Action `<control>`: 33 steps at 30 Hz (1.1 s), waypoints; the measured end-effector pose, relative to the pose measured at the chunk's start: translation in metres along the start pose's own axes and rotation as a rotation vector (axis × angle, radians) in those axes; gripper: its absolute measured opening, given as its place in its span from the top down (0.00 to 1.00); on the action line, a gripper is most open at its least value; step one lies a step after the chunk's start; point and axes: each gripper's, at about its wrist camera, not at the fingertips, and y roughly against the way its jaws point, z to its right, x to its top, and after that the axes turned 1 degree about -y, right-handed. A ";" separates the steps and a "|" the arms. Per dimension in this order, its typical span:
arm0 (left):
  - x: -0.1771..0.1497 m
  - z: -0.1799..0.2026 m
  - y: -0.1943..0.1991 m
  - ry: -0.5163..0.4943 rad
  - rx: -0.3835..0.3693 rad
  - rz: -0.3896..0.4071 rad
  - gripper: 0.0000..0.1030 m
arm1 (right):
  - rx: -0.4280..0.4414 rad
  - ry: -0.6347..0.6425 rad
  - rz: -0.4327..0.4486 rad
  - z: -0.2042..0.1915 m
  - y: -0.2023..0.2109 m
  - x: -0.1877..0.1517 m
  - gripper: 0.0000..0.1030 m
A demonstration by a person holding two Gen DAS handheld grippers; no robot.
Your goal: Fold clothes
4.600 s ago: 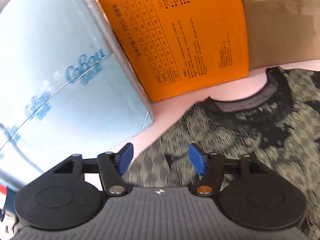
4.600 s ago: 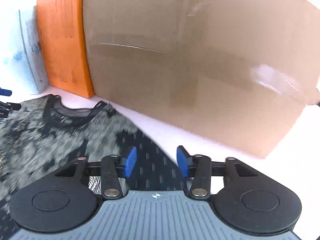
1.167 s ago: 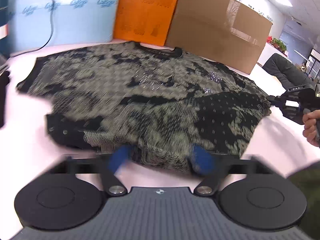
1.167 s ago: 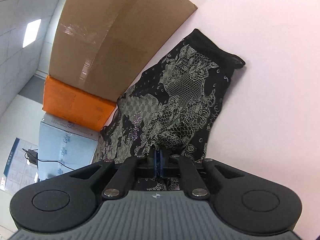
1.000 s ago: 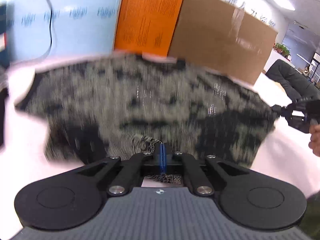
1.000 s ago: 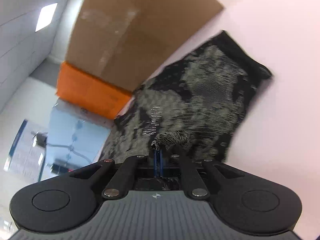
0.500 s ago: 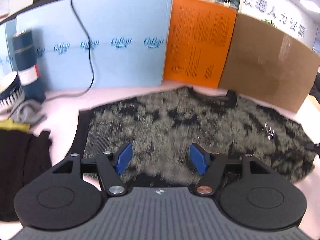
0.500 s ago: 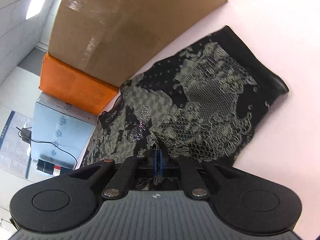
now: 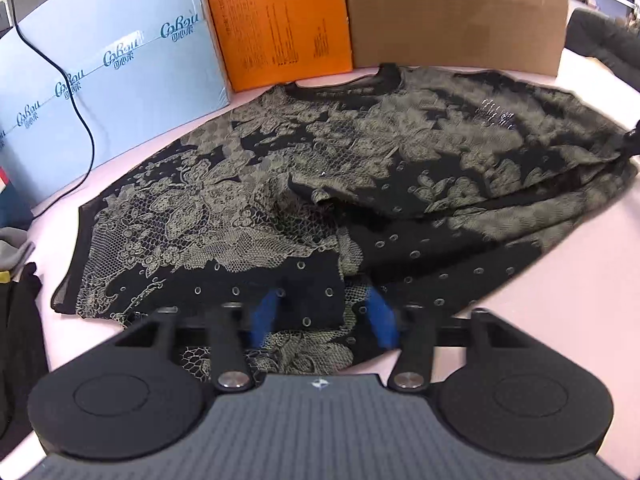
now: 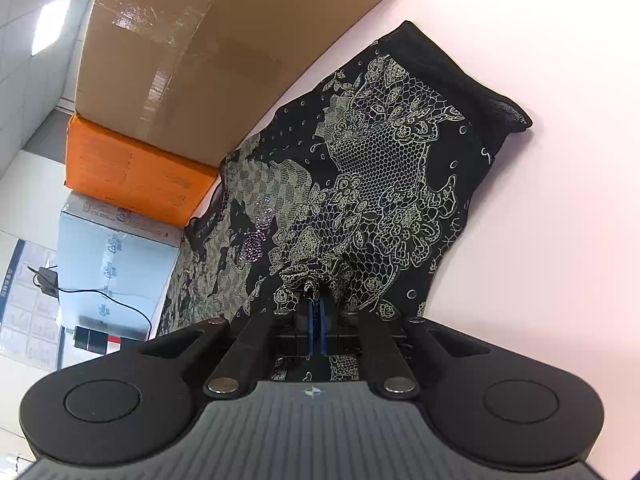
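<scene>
A black top with a cream lace-and-flower print (image 9: 360, 168) lies on the pink table (image 9: 568, 280), neckline toward the boxes, with a rumpled fold across its middle. My left gripper (image 9: 322, 314) is open, its blue fingers (image 9: 264, 314) standing over the near hem. My right gripper (image 10: 315, 322) is shut on a bunched pinch of the same top (image 10: 384, 184), holding it at the garment's right side; its tip shows at the right edge of the left wrist view.
A light blue box (image 9: 108, 76), an orange box (image 9: 276, 16) and a brown cardboard box (image 9: 452, 8) stand along the table's far edge. A black cable (image 9: 86, 128) hangs over the blue box. Dark and grey clothes (image 9: 16, 280) lie at the left.
My left gripper, shut on the hem a second ago, has opened and let the cloth go. It now sits lower, at the near hem. My right gripper has stayed shut on the top.
</scene>
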 end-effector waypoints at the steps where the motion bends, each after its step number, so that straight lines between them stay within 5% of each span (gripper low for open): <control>1: 0.001 -0.001 0.001 0.006 0.001 0.003 0.97 | 0.003 0.003 0.002 -0.001 0.000 -0.001 0.95; 13: 0.006 -0.051 0.096 0.056 -0.011 0.164 0.98 | 0.135 0.108 -0.013 -0.041 0.051 -0.021 0.95; 19: -0.013 -0.086 0.164 0.050 -0.089 0.163 0.98 | 0.159 0.118 0.007 -0.053 0.119 -0.045 0.95; 22: -0.024 -0.092 0.173 0.042 -0.101 0.133 0.98 | 0.100 0.119 0.020 -0.052 0.140 -0.059 0.94; 24: -0.027 -0.087 0.161 -0.004 -0.093 0.107 0.77 | 0.061 0.125 0.017 -0.050 0.140 -0.065 0.93; 26: -0.028 -0.074 0.137 -0.069 -0.068 0.075 0.45 | 0.040 0.079 0.026 -0.044 0.128 -0.065 0.68; 27: -0.029 -0.067 0.123 -0.100 -0.055 0.072 0.39 | 0.029 0.052 0.036 -0.040 0.120 -0.065 0.42; 33: -0.028 -0.030 0.056 -0.240 -0.025 0.075 0.39 | -0.042 -0.098 0.065 -0.014 0.072 -0.059 0.39</control>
